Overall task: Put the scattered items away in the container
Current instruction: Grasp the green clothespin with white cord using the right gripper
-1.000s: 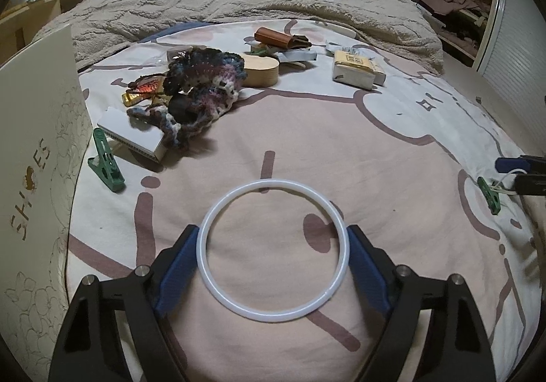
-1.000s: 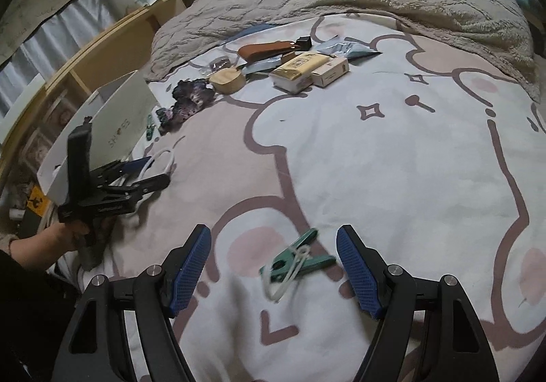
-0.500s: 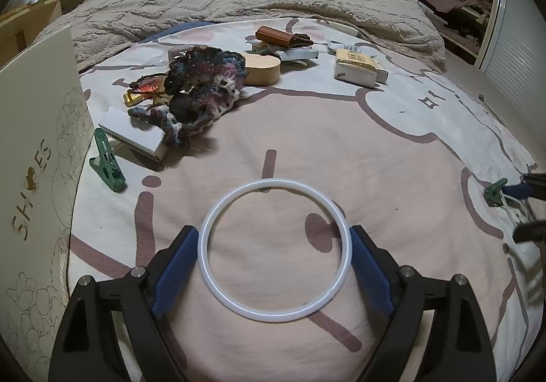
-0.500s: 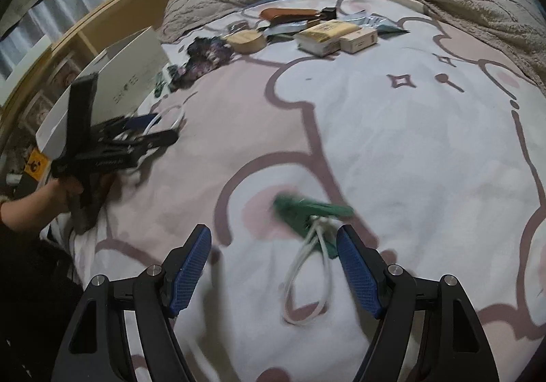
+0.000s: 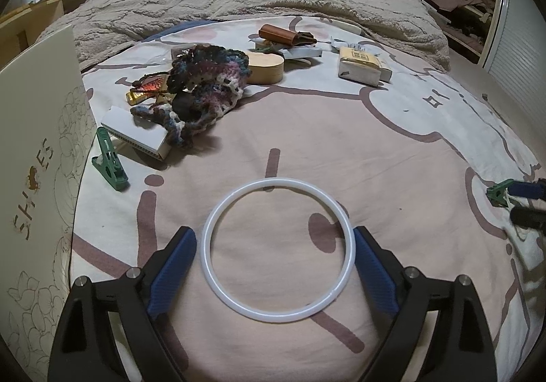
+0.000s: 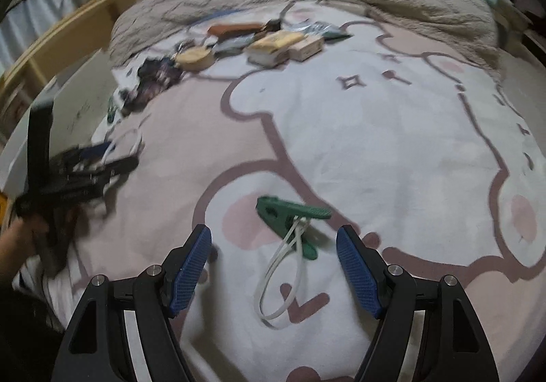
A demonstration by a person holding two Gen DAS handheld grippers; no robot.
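White plastic, the ring (image 5: 278, 249) is lying flat on the bedspread (image 5: 341, 143) between the pads of the left gripper (image 5: 275, 271), whose jaws are opening and gripping nothing; that thin hoop is risking a slip when pinched. Ahead of the right gripper (image 6: 274, 271), which is standing open and empty, the green clip (image 6: 290, 215) with its cord (image 6: 279, 279) is now lying farther forward and turned compared with a second ago. Left of the left gripper, the shoe box (image 5: 37, 157) is waiting.

ring (image 5: 278, 250) on bed (image 5: 392, 150), box (image 5: 37, 157) left, clip (image 5: 109, 165) between
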